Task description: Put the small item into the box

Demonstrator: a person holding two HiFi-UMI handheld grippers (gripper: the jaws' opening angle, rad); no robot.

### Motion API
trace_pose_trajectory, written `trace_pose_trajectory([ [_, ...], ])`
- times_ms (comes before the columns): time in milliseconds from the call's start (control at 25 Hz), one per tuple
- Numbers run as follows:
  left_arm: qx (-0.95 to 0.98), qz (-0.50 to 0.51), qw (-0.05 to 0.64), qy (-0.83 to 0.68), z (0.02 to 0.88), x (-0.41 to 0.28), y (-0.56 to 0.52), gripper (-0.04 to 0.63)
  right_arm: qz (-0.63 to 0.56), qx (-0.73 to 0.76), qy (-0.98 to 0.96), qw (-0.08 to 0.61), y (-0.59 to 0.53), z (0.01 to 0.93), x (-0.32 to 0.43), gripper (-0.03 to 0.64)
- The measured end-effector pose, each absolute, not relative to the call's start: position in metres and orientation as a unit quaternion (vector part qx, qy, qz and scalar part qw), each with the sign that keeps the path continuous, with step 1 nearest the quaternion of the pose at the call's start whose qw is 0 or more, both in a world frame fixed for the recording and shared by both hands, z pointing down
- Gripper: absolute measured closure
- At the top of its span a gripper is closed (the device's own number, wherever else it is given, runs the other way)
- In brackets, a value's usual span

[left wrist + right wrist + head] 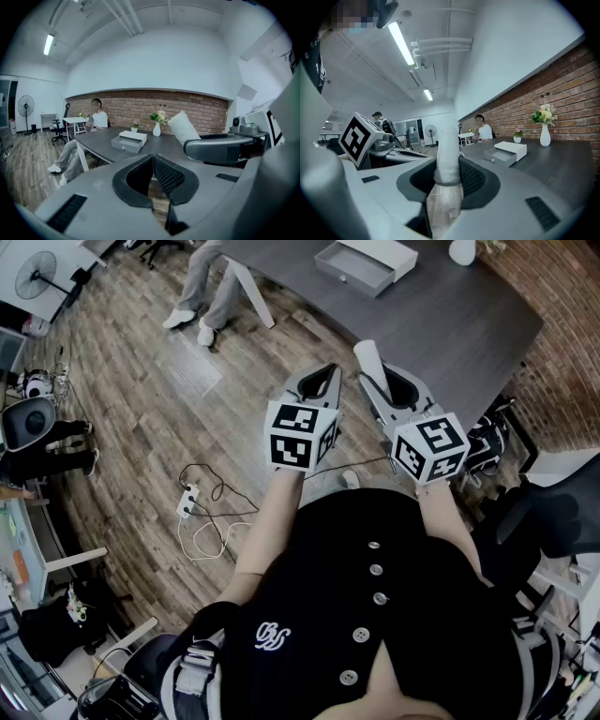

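Observation:
The small item is a soft white roll (pixel 367 356), and my right gripper (pixel 377 374) is shut on its lower end. In the right gripper view the roll (pixel 447 150) stands upright between the dark pads. My left gripper (pixel 327 373) is beside it, shut with nothing in it; its pads (pixel 165 174) meet at the tip. The box (pixel 365 264) is a small grey drawer pulled out of a white sleeve, on the dark table (pixel 469 324) well ahead of both grippers. The box (pixel 128 140) also shows in the left gripper view, and the box (pixel 505 153) in the right one.
A white vase (pixel 462 250) with flowers stands at the table's far edge by the brick wall. A person (pixel 202 285) sits at the table's left end. A power strip with cables (pixel 197 510) lies on the wood floor. A dark office chair (pixel 551 514) is to my right.

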State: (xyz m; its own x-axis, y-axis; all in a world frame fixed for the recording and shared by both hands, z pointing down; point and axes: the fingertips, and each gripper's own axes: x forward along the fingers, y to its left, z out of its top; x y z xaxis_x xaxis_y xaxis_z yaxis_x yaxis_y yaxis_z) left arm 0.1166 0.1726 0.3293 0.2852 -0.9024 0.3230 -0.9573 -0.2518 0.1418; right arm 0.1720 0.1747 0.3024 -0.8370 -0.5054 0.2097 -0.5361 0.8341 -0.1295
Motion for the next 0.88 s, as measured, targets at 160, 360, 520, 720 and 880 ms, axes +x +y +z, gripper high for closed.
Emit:
trace_pose_trajectory([
  [160,0.786,0.114,0.147,-0.590,0.335,0.115,0.168,0.581,0.099,0.264,-0.956,0.086,0.166,0.308,0.168,0.486],
  [360,0.791,0.100,0.150,-0.585,0.334,0.119,0.168,0.581,0.105,0.258,-0.957,0.085,0.166,0.311,0.167,0.486],
  [520,0.789,0.096,0.147,-0.588,0.331,0.117,0.166,0.583,0.113,0.257,-0.956,0.080,0.166,0.311,0.164,0.486],
  [720,0.784,0.070,0.144,-0.600,0.327,0.106,0.158,0.581,0.130,0.247,-0.959,0.056,0.158,0.307,0.160,0.483],
  [880,0.774,0.074,0.150,-0.610,0.333,0.100,0.148,0.581,0.138,0.235,-0.960,0.060,0.151,0.313,0.159,0.482],
])
